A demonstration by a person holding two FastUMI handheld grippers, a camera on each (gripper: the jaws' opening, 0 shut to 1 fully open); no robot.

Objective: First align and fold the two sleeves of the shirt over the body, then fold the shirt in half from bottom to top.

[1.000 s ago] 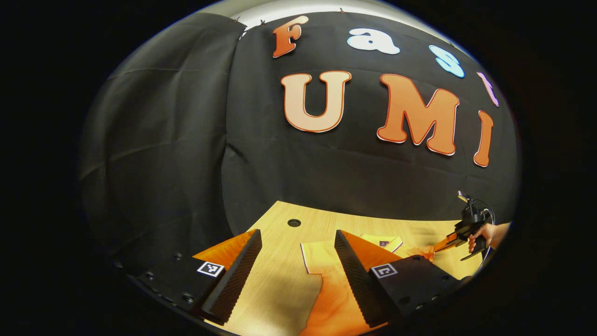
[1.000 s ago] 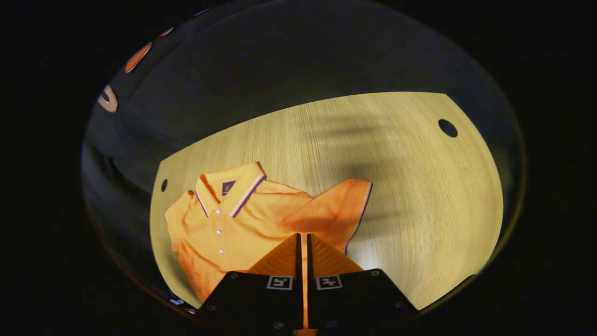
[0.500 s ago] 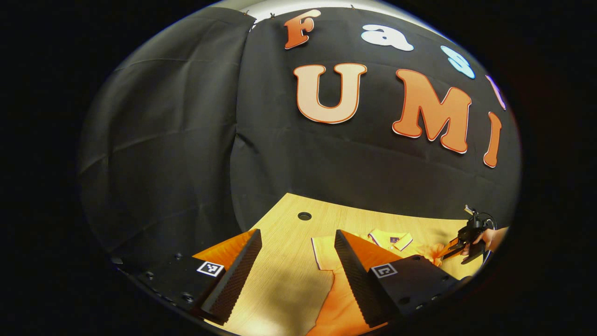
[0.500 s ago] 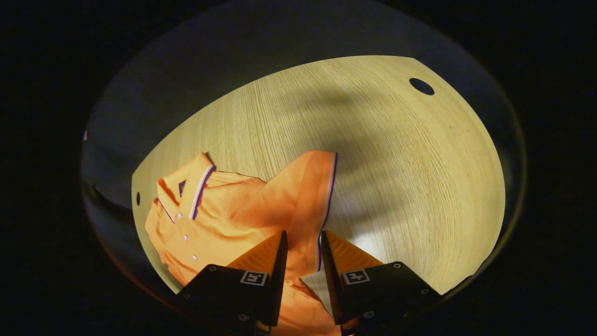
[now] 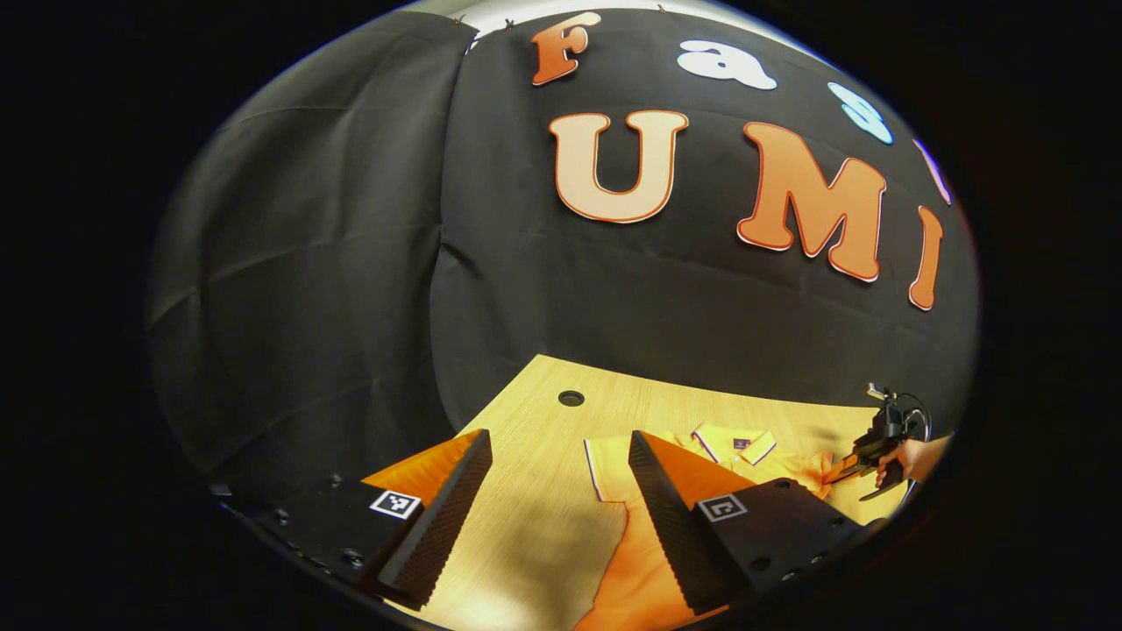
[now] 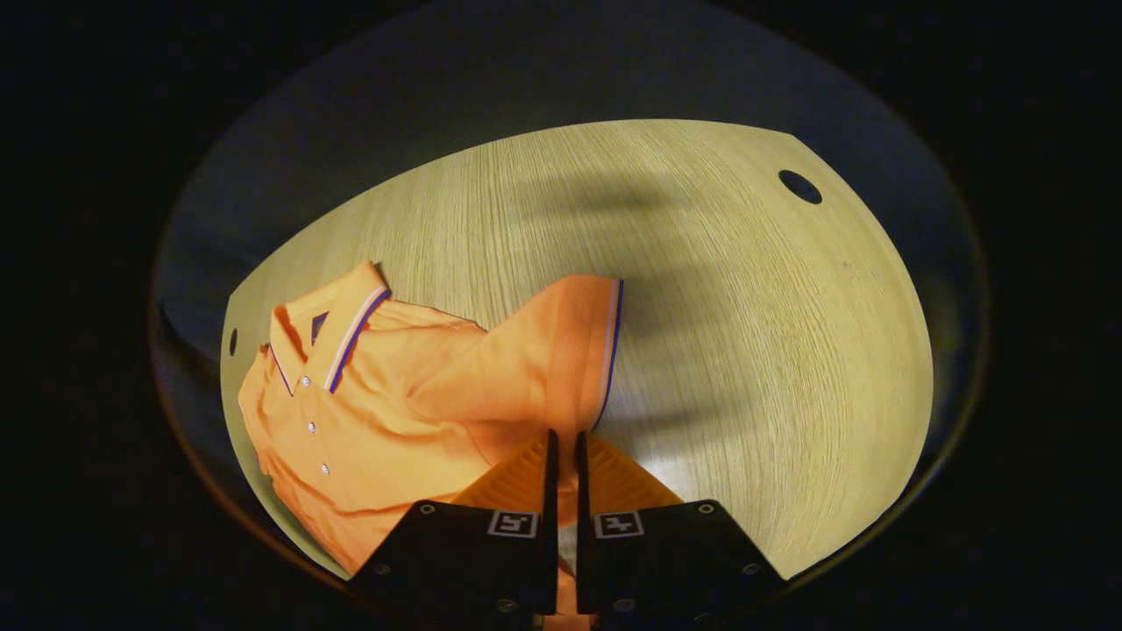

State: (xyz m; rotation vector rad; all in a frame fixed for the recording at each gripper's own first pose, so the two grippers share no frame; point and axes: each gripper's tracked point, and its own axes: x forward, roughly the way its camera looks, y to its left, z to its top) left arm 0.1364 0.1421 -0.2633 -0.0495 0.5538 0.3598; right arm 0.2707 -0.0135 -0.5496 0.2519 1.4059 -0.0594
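Shirt point(image 6: 377, 421) flat on table point(image 6: 745, 350), collar point(image 6: 329, 329) twd far edge, sleeve point(image 6: 548, 359) out to its right.

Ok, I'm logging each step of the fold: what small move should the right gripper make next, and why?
Probably carry the sleeve inward over the chest. The right gripper looks shut on the lower edge of the orange polo shirt's sleeve, which still reaches out over the light wooden table beyond the buttoned body. The left gripper hangs open.

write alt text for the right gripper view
An orange polo shirt lies on a wooden table, one sleeve lying across the table. The right gripper has its fingers nearly closed at the sleeve's lower edge.
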